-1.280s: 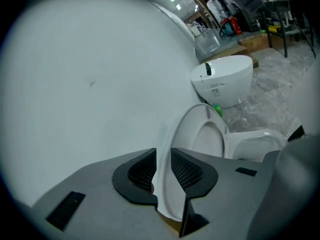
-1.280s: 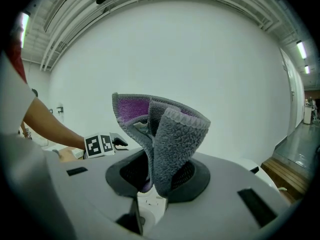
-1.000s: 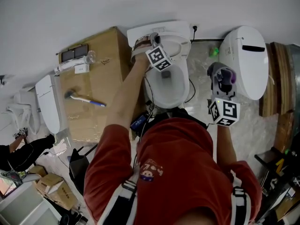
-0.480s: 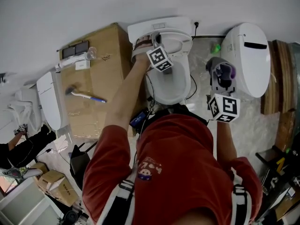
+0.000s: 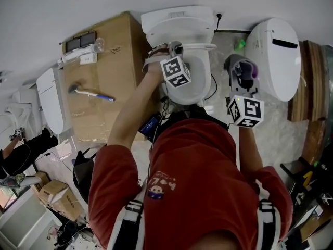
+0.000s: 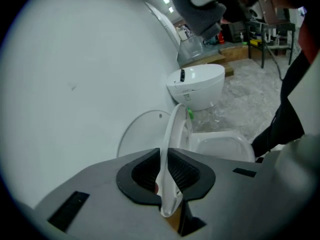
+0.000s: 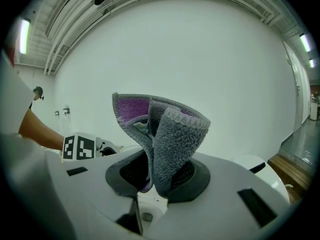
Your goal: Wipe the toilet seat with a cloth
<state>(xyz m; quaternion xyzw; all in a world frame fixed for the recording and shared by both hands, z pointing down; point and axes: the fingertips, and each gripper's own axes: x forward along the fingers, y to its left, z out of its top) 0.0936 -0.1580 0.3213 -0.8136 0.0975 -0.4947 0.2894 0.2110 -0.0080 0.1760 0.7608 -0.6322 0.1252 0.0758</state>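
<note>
Left claw: the left claw is narrow, gripping the rim of a thin white plastic toilet seat that stands on edge between its black ribbed pads. The claw has just been easing open a little.
Right claw: the right claw pinches a fluffy grey cloth with a purple inside, bunched upward.
Cloth's place: held in the air, well apart from the seat, between the white ceramic toilet bowl and a second white toilet.
Hard to make out: from overhead, a square-marker cube covers the left claw's jaws, and the seat blends into the bowl.
Left gripper view only: a round white lid upright behind the seat.
Head view only: a red shirt, and a brown cardboard box with a blue-handled brush lying on it.
Right gripper view: mostly bare white wall behind the cloth.
</note>
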